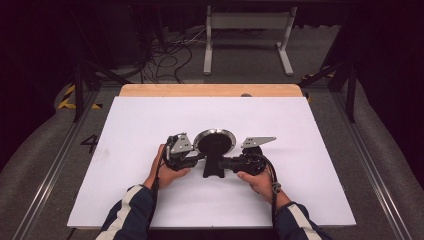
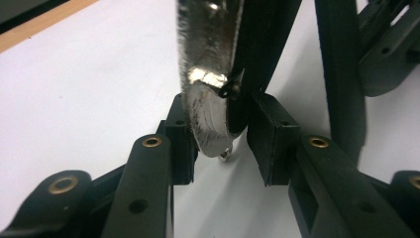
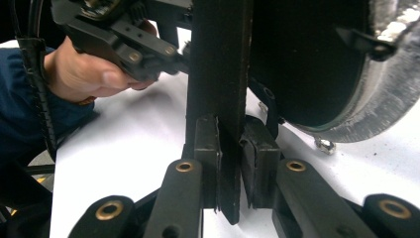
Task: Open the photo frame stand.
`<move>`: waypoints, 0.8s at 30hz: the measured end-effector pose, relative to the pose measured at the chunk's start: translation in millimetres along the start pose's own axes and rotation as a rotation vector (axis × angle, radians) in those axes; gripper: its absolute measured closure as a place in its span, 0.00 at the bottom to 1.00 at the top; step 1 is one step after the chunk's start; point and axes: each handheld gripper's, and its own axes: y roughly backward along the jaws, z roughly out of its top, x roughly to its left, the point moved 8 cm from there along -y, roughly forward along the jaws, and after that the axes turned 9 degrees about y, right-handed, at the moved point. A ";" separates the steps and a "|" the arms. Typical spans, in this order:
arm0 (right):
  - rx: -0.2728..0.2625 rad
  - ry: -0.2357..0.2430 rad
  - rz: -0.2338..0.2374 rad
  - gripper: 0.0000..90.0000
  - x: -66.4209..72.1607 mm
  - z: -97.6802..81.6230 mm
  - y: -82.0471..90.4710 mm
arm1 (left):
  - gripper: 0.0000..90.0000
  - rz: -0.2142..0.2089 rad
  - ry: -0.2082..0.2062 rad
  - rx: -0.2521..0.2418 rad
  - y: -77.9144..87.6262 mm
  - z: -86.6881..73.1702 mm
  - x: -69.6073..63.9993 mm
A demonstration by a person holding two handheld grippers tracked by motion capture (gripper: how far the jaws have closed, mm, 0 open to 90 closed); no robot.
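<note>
Round silver-rimmed mirror (image 1: 215,141) on its black stand (image 1: 213,167), mid-table (image 1: 130,125). Right tongs (image 3: 229,148) clamp the stand; left tongs (image 2: 220,141) straddle the rim, part-open. Steady the stand, then tilt gently.

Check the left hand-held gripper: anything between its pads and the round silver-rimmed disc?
Nothing visible in the way. In the left gripper view the silver-rimmed disc already sits edge-on between the left hand-held gripper pads, one pad against its silver face, a small gap at the other. The right hand-held gripper clamps the black stand.
</note>
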 end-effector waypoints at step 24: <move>0.050 0.012 -0.038 0.87 0.6 -4.7 -2.2 | 0.74 0.154 -0.058 0.020 -9.2 1.3 9.6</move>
